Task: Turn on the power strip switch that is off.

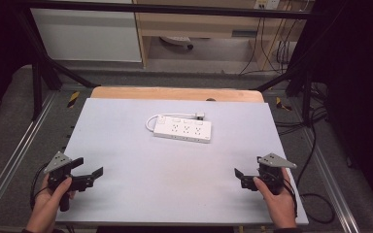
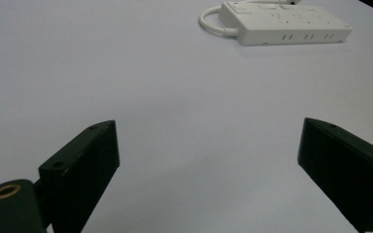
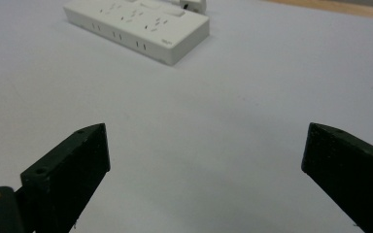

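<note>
A white power strip (image 1: 183, 129) lies flat in the middle of the pale table top (image 1: 126, 194), its white cord looped at its left end and a plug (image 1: 200, 115) resting by its far side. My left gripper (image 1: 89, 167) is held in a hand at the near left edge, open and holding nothing. In the left gripper view the left gripper (image 2: 208, 141) points toward the strip (image 2: 291, 22), far from it. My right gripper (image 1: 248, 167) is at the near right, also open. In the right gripper view the right gripper (image 3: 205, 145) stands wide over bare table, with the strip (image 3: 141, 24) well ahead.
A wooden board edge (image 1: 175, 93) runs along the far side of the table. Black frame posts (image 1: 39, 73) stand at both far corners. Cables (image 1: 315, 145) trail over the floor on the right. Wooden furniture (image 1: 199, 24) stands behind.
</note>
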The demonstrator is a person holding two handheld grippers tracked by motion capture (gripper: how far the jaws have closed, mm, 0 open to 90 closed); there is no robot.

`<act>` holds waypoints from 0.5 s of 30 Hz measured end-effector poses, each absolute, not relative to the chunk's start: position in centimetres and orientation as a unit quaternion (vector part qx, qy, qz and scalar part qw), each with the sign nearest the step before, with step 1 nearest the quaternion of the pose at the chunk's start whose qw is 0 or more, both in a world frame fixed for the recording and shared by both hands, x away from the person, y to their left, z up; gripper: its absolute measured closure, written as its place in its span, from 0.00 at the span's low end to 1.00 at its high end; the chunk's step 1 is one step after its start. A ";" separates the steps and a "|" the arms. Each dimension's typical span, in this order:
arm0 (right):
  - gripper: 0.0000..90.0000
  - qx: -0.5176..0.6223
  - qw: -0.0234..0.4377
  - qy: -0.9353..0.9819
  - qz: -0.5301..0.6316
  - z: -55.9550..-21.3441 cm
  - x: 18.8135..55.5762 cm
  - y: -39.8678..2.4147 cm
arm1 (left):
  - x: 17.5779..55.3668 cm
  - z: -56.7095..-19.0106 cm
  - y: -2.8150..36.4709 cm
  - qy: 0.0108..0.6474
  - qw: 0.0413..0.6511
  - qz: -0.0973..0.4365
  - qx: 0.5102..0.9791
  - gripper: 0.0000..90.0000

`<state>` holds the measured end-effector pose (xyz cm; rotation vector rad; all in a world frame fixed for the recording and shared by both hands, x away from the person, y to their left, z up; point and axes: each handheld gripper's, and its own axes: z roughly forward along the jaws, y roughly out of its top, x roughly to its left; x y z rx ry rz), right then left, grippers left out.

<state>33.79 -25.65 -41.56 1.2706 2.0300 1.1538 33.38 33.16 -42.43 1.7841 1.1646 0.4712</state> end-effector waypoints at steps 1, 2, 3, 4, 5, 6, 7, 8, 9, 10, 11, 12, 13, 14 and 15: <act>0.04 0.463 0.243 0.739 0.425 -41.3 33.7 -25.7 | 33.4 -42.4 33.1 0.470 0.459 0.190 0.729 0.08; 0.04 0.462 0.247 0.736 0.428 -41.1 33.7 -25.8 | 33.3 -42.5 33.1 0.469 0.457 0.195 0.730 0.08; 0.04 0.464 0.250 0.733 0.430 -41.0 33.7 -25.9 | 33.3 -42.5 33.1 0.470 0.457 0.201 0.728 0.08; 0.04 0.467 0.247 0.731 0.432 -40.9 33.8 -26.0 | 33.3 -42.5 33.1 0.470 0.457 0.201 0.728 0.09; 0.04 0.467 0.247 0.731 0.432 -40.9 33.8 -26.0 | 33.3 -42.5 33.1 0.472 0.458 0.203 0.725 0.09; 0.04 0.469 0.247 0.727 0.436 -40.9 33.8 -26.2 | 33.4 -42.5 33.4 0.481 0.458 0.206 0.719 0.09; 0.04 0.473 0.245 0.725 0.436 -40.9 33.9 -26.2 | 33.4 -42.5 33.4 0.481 0.458 0.206 0.719 0.09; 0.05 0.475 0.246 0.724 0.435 -40.9 33.9 -26.3 | 33.5 -42.6 33.5 0.484 0.458 0.205 0.717 0.10; 0.05 0.478 0.244 0.723 0.435 -41.0 33.9 -26.3 | 33.7 -42.8 33.7 0.493 0.456 0.195 0.715 0.10; 0.05 0.481 0.242 0.721 0.437 -41.0 34.0 -26.2 | 33.7 -42.8 33.7 0.493 0.456 0.195 0.715 0.10; 0.05 0.481 0.240 0.720 0.438 -41.0 34.0 -26.2 | 33.8 -42.9 33.6 0.496 0.454 0.195 0.714 0.10; 0.05 0.481 0.239 0.719 0.440 -41.0 34.0 -26.1 | 33.7 -42.8 33.6 0.497 0.453 0.197 0.714 0.10; 0.05 0.480 0.239 0.720 0.441 -40.9 34.1 -26.0 | 33.7 -42.8 33.6 0.497 0.453 0.197 0.714 0.10; 0.05 0.478 0.240 0.720 0.442 -40.8 34.2 -25.9 | 33.7 -42.8 33.6 0.495 0.455 0.197 0.713 0.10; 0.05 0.478 0.240 0.720 0.442 -40.8 34.2 -25.9 | 33.7 -42.8 33.6 0.495 0.455 0.197 0.713 0.10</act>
